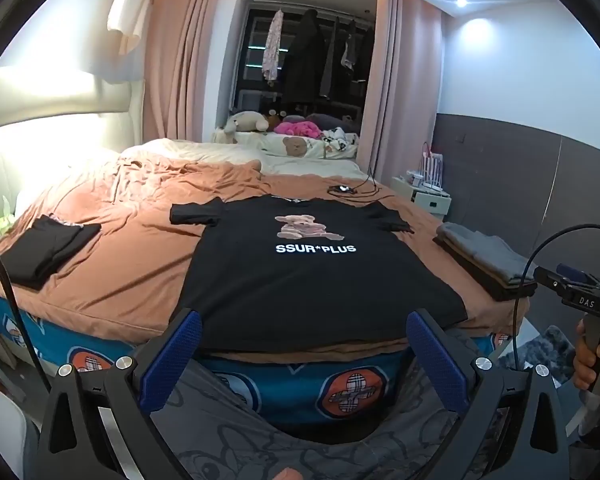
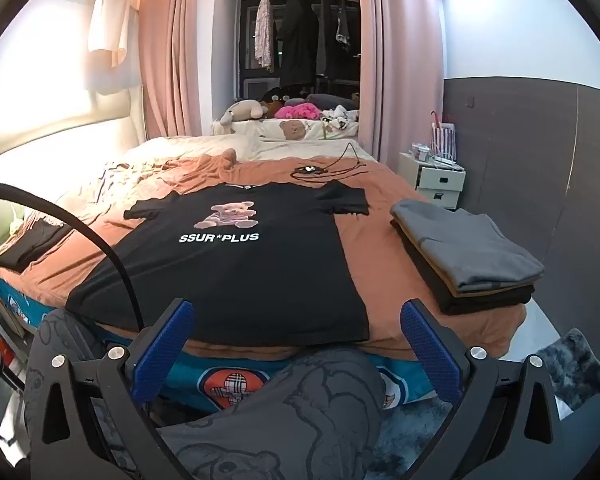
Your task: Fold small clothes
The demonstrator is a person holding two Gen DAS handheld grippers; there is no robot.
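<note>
A black T-shirt (image 1: 300,276) (image 2: 236,272) with a teddy-bear print and white "SSUR*PLUS" lettering lies spread flat, face up, on the brown bedsheet (image 1: 120,272), its hem at the bed's near edge. My left gripper (image 1: 302,338) hangs open just short of that hem, blue pads wide apart, nothing between them. My right gripper (image 2: 296,328) is open too, in front of the shirt's hem near its right corner, holding nothing. The right tool and the hand on it (image 1: 592,356) show at the left view's right edge.
A folded stack of grey, tan and black clothes (image 2: 464,252) (image 1: 488,260) sits on the bed's right side. A folded black garment (image 1: 44,250) (image 2: 32,246) lies at the left. A dark cable and device (image 2: 320,169) rest beyond the shirt. A white nightstand (image 2: 440,180) stands right of the bed.
</note>
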